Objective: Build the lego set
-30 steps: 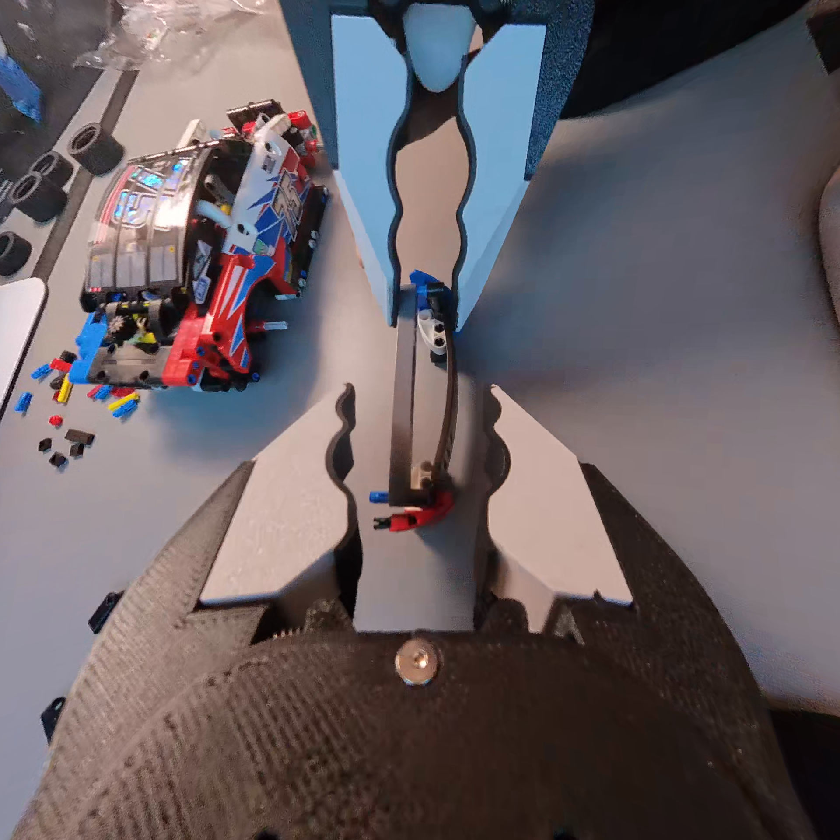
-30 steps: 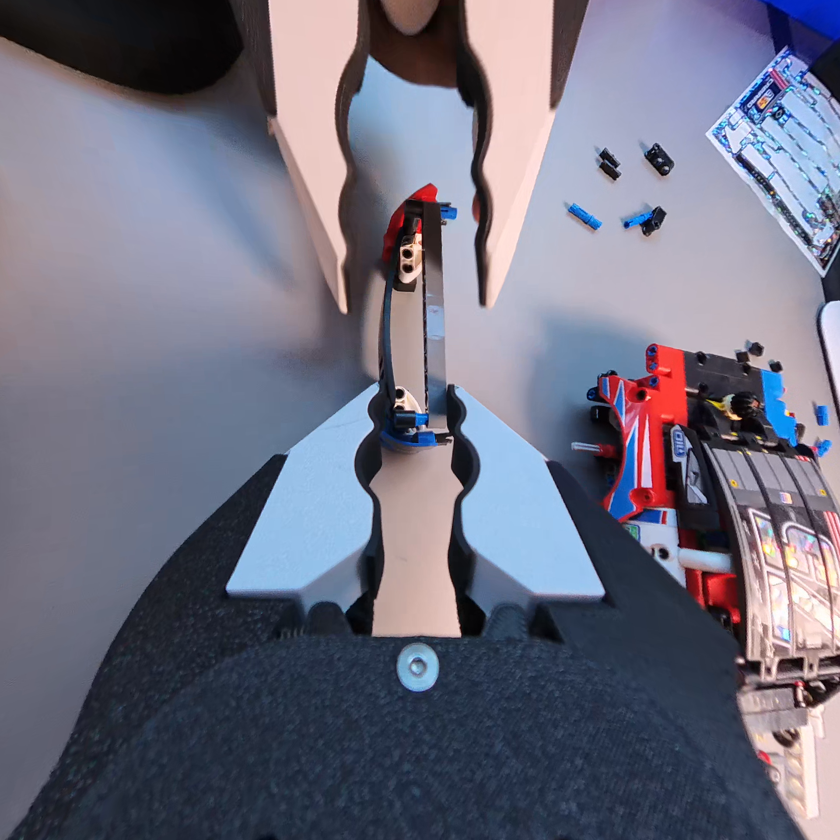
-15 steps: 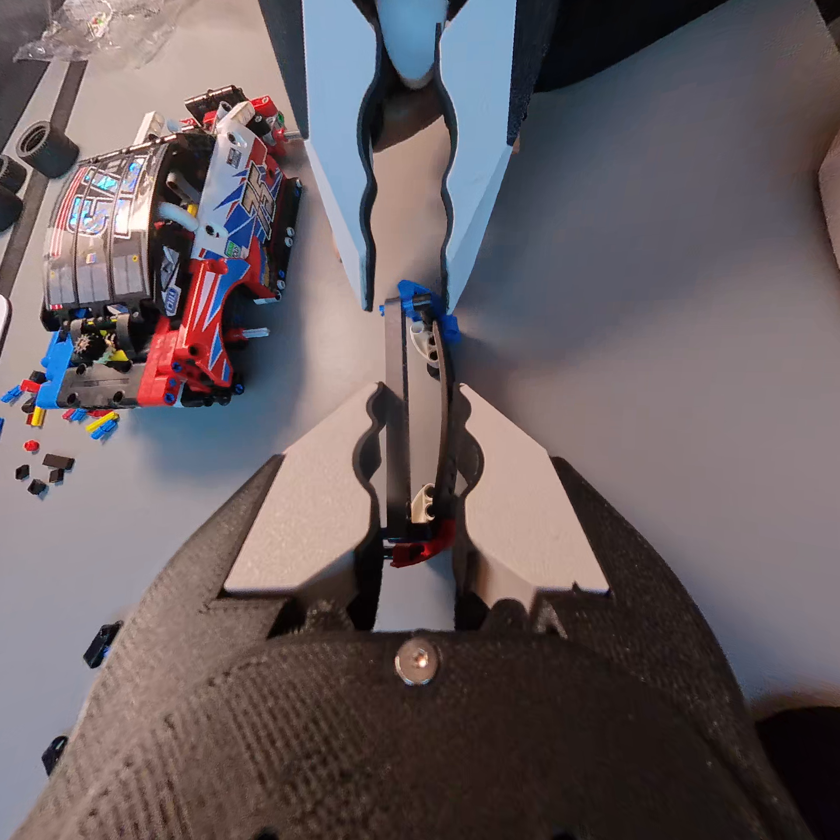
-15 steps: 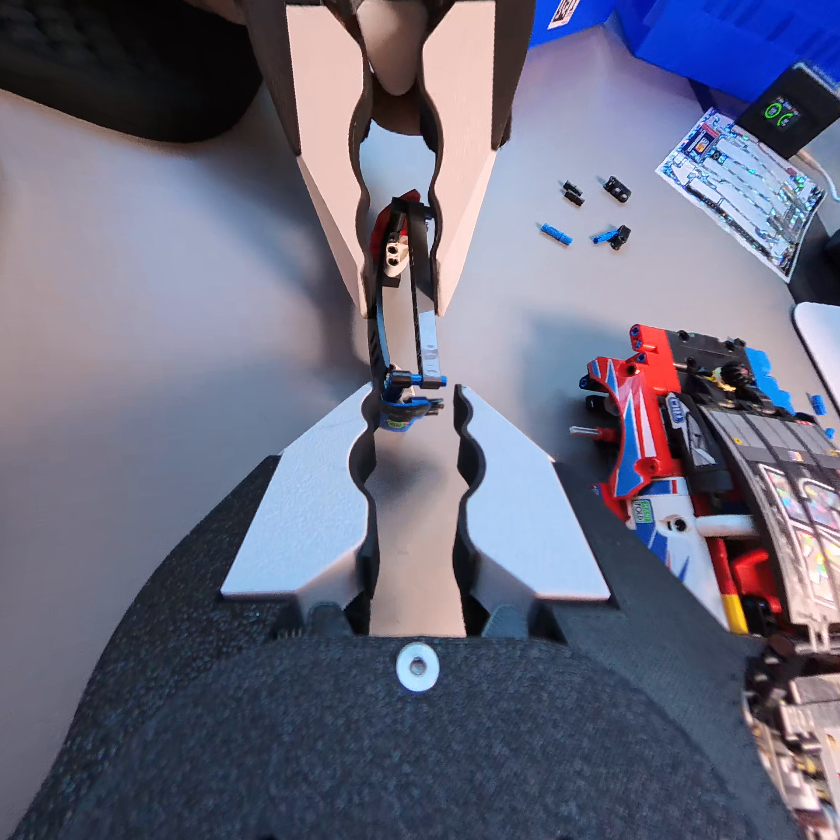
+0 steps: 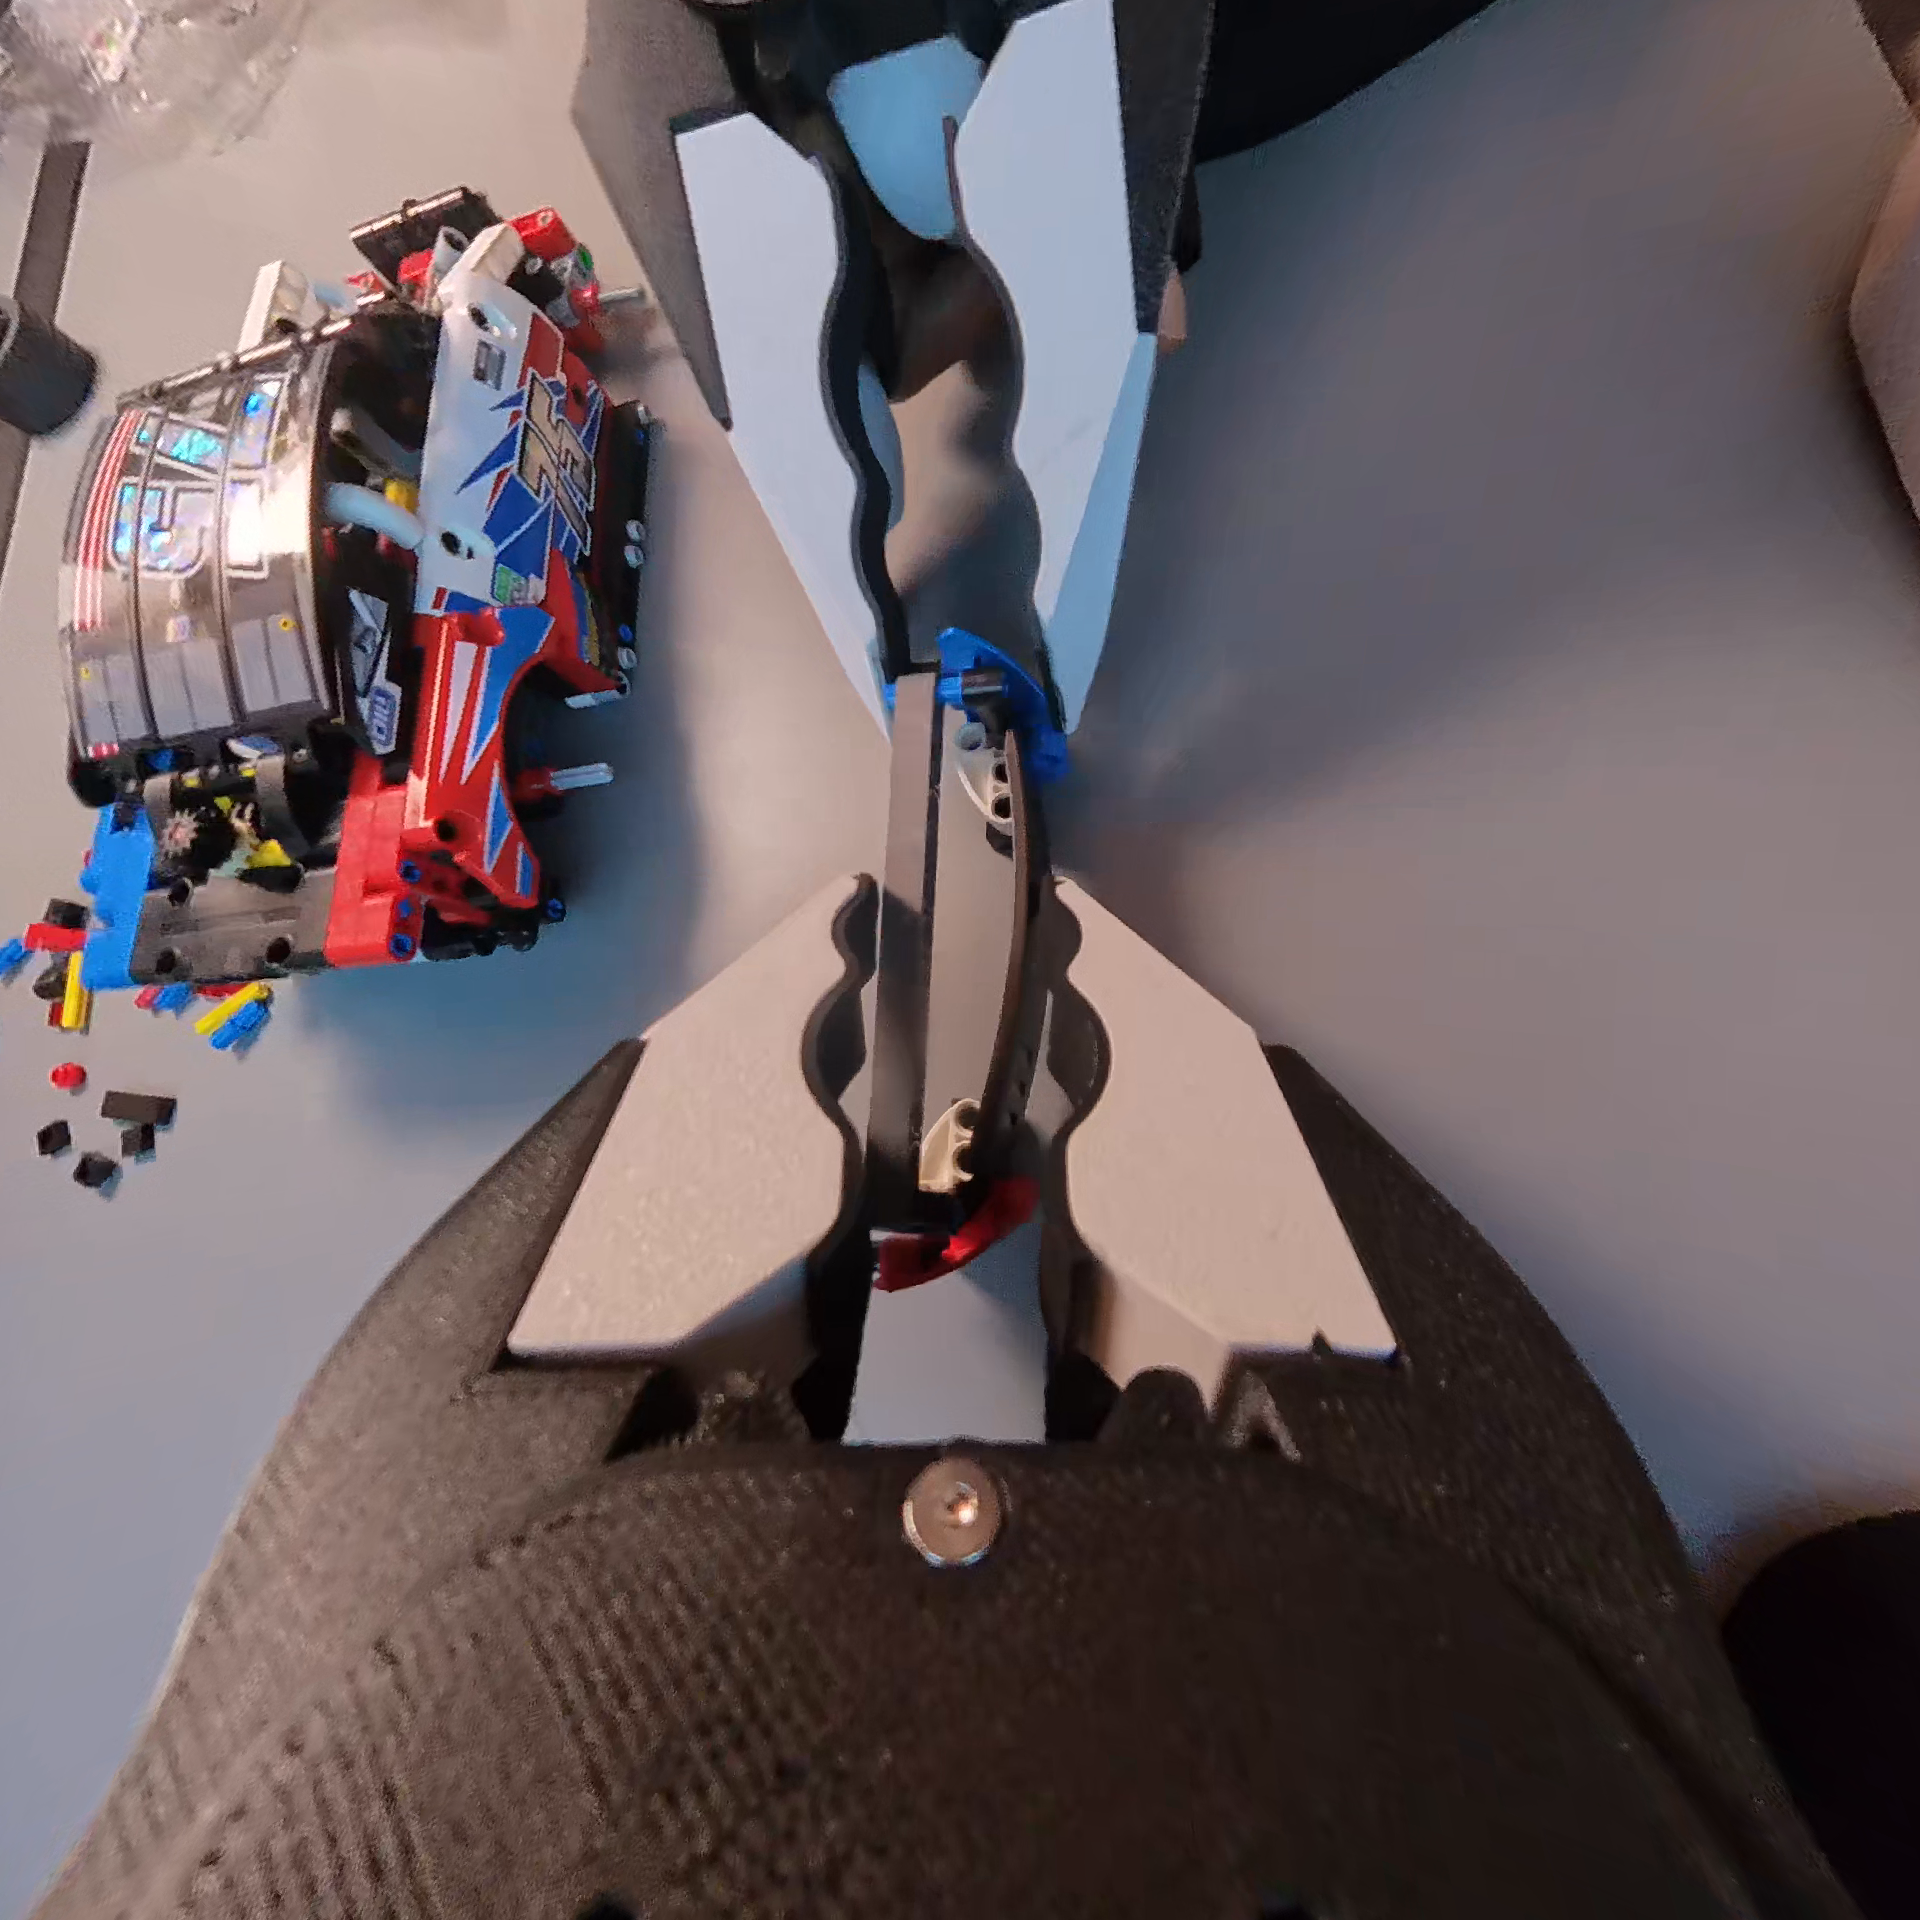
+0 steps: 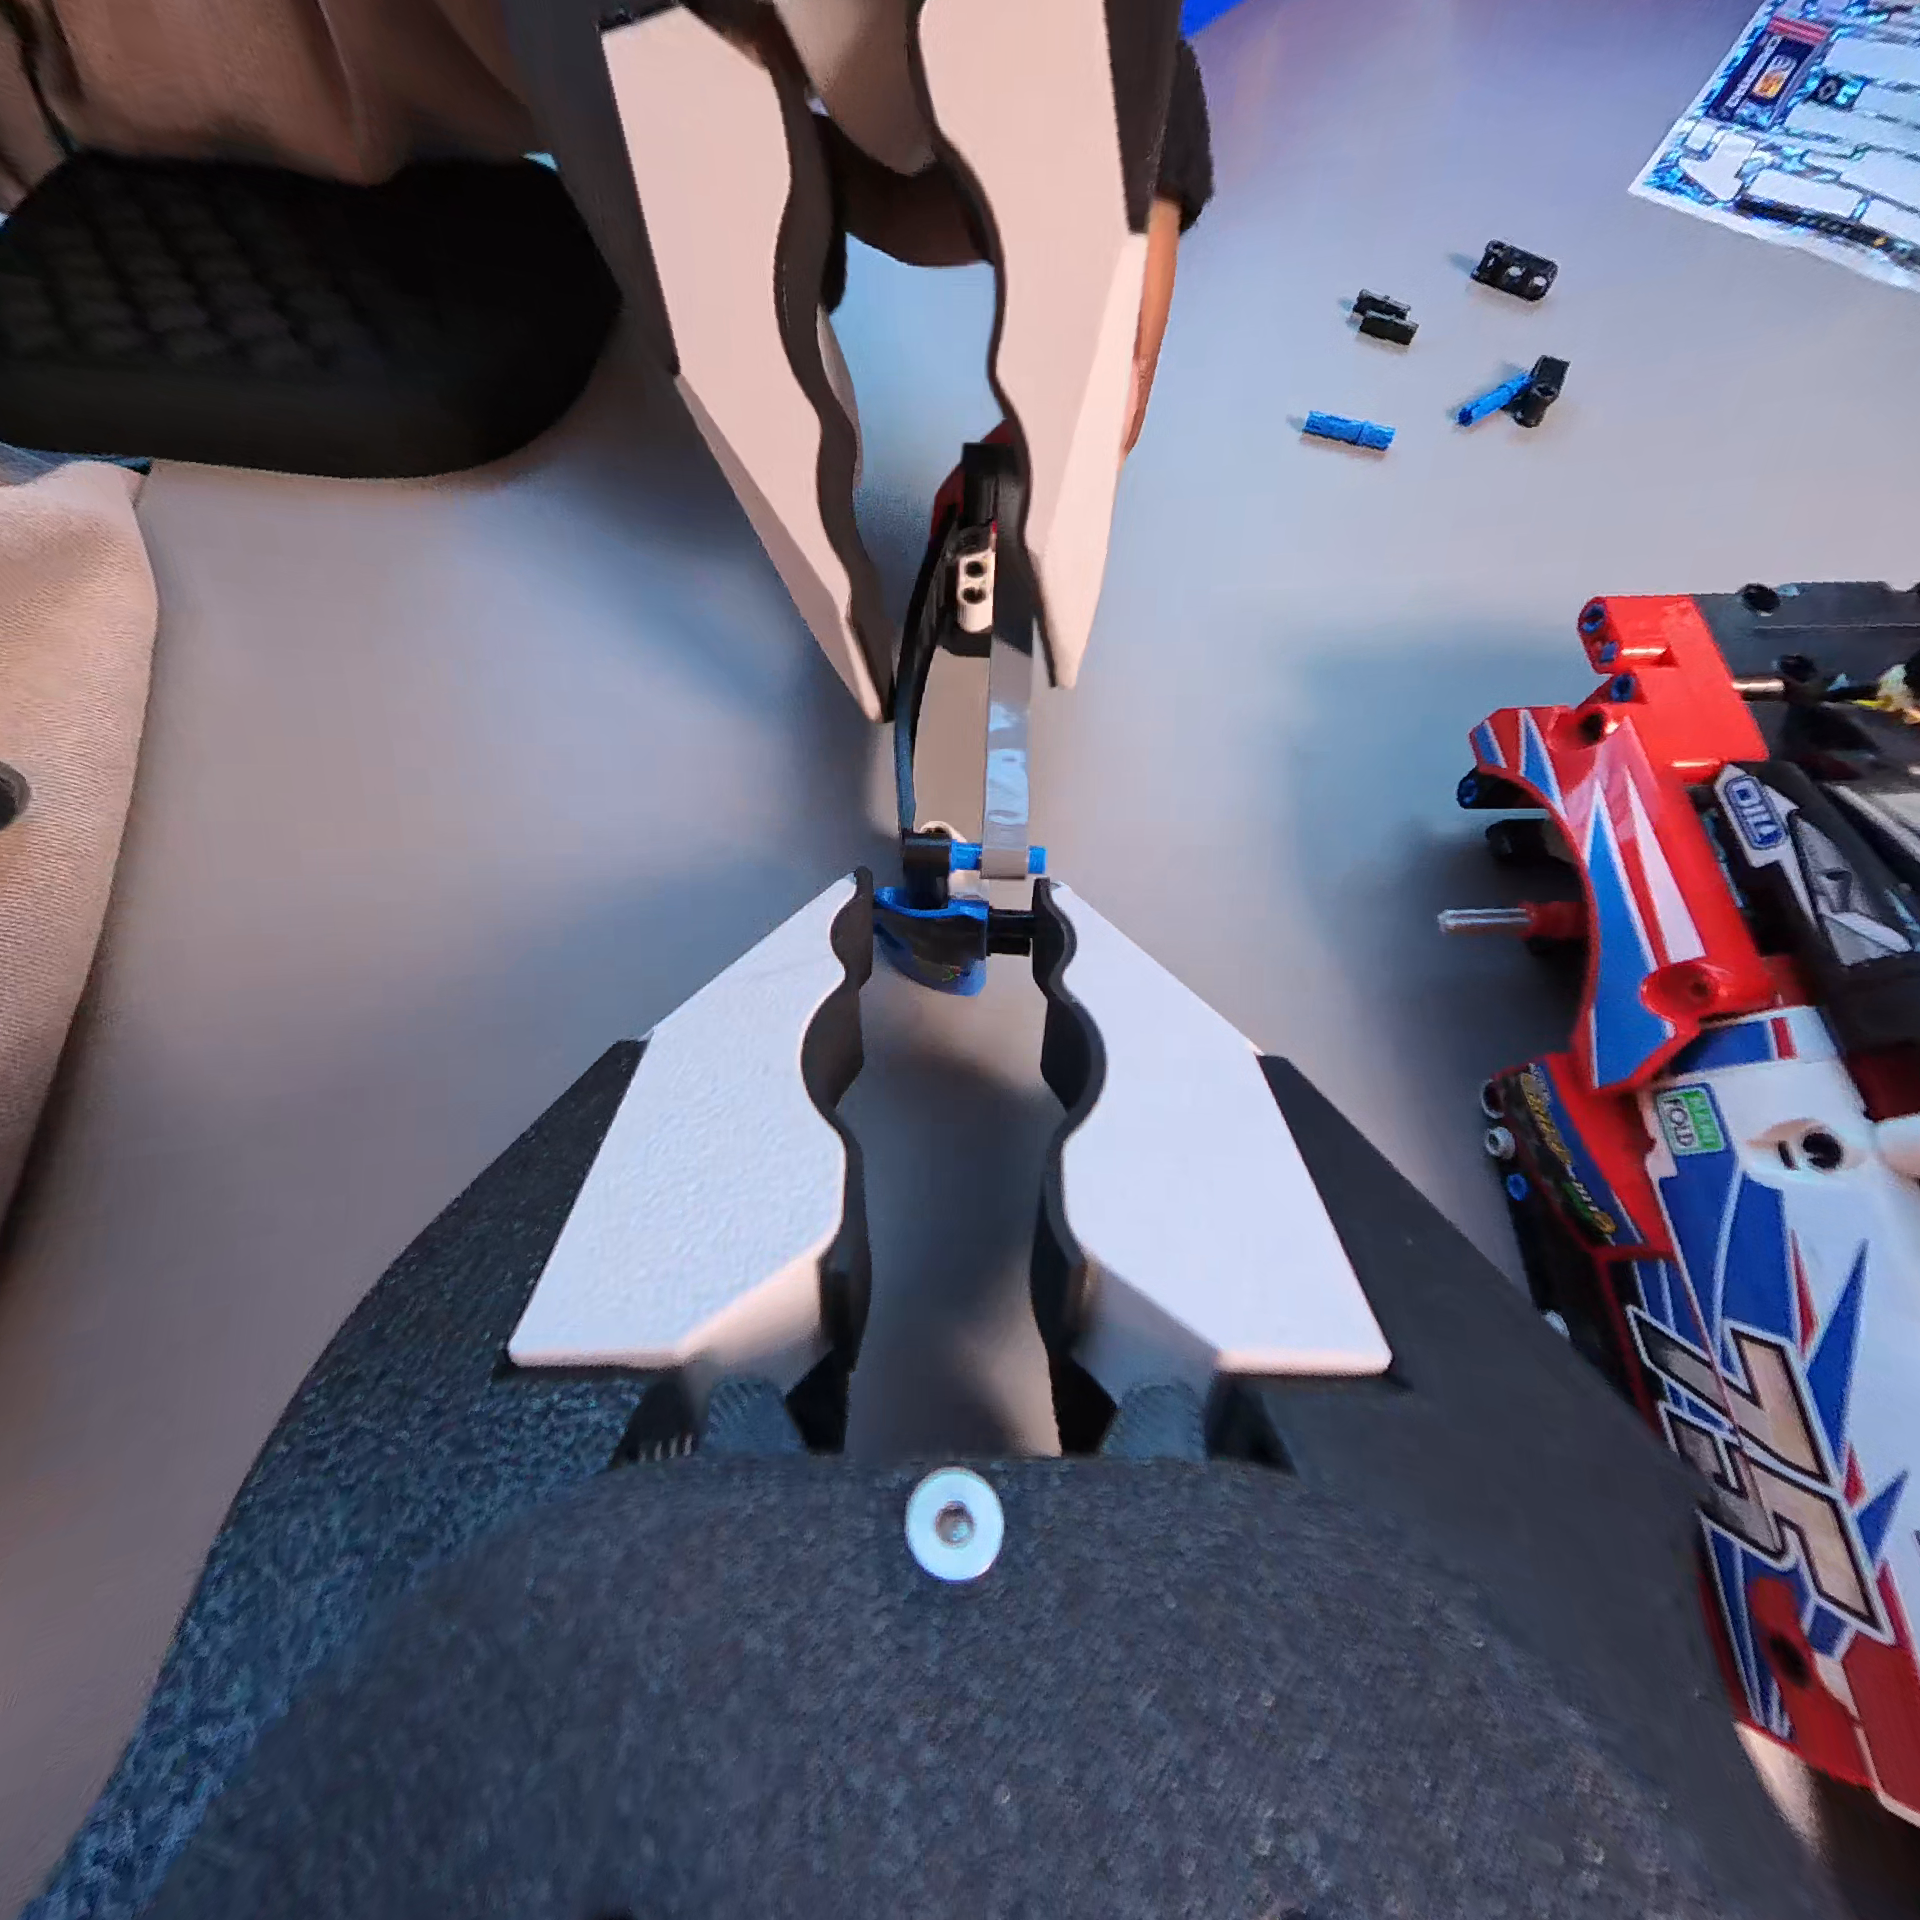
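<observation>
A long black Lego sub-assembly (image 5: 904, 935), a flat panel and a curved beam with a red end and a blue end, hangs between both grippers above the grey table. My left gripper (image 5: 956, 894) is shut on its red end, deep between the fingers. My right gripper (image 6: 951, 894) pinches the blue end at its very fingertips. In the right wrist view the assembly (image 6: 1003, 727) runs away to the left gripper (image 6: 971, 691). The right gripper also shows in the left wrist view (image 5: 971, 696). The red, white and blue Lego car (image 5: 343, 644) lies on the table beside them (image 6: 1714, 1143).
Small loose pieces (image 5: 104, 1122) lie near the car's blue end, with a black tyre (image 5: 36, 364) and a plastic bag (image 5: 135, 73) farther off. A blue pin (image 6: 1345, 429), black connectors (image 6: 1512, 268) and a sticker sheet (image 6: 1808, 135) lie beyond the car. A black pad (image 6: 260, 312) is far left. Both grippers' tips are close together, under 4 cm apart.
A second ago my left gripper was open around the red end. It has since closed on it. My right gripper loosened, slid back, and now holds the blue end only at its tips.
</observation>
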`<state>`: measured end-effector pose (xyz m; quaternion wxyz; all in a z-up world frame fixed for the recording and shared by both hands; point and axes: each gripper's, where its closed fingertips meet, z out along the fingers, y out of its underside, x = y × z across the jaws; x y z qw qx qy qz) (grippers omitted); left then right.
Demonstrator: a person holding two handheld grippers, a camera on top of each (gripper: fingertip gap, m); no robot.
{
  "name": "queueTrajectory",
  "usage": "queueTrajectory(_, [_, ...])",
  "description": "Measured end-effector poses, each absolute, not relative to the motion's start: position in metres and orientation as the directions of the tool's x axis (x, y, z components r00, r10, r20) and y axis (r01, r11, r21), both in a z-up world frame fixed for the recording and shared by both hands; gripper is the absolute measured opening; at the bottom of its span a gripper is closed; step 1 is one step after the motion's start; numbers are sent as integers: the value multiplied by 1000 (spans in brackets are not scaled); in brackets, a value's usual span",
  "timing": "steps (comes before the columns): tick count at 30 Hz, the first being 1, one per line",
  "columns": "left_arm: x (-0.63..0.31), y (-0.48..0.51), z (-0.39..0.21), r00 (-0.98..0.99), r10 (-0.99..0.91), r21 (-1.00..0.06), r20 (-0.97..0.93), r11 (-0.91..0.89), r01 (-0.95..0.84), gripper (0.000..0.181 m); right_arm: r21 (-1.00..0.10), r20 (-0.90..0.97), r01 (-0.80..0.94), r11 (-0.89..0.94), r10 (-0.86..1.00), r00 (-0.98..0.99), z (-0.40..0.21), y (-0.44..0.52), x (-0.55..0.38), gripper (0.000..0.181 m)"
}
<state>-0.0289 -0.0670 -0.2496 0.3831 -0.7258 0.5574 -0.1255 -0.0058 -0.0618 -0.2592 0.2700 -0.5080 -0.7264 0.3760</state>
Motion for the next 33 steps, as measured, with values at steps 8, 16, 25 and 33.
queueTrajectory(8, [-7,-66,-250,405,-899,-652,-168,-207,-730,39,-828,57,508,236,938,-342,-258,-71,-11,27])
queueTrajectory(16, [-2,-68,-253,390,-916,-640,-96,-243,-729,22,-831,39,512,215,942,-332,-259,-72,-10,27])
queueTrajectory(25, [1,-72,-253,326,-943,-625,-64,-217,-750,19,-830,0,527,181,946,-324,-259,-75,-10,27])
queueTrajectory(33, [-1,-74,-251,347,-938,-656,19,-274,-703,21,-829,-9,534,169,949,-314,-260,-76,-11,27])
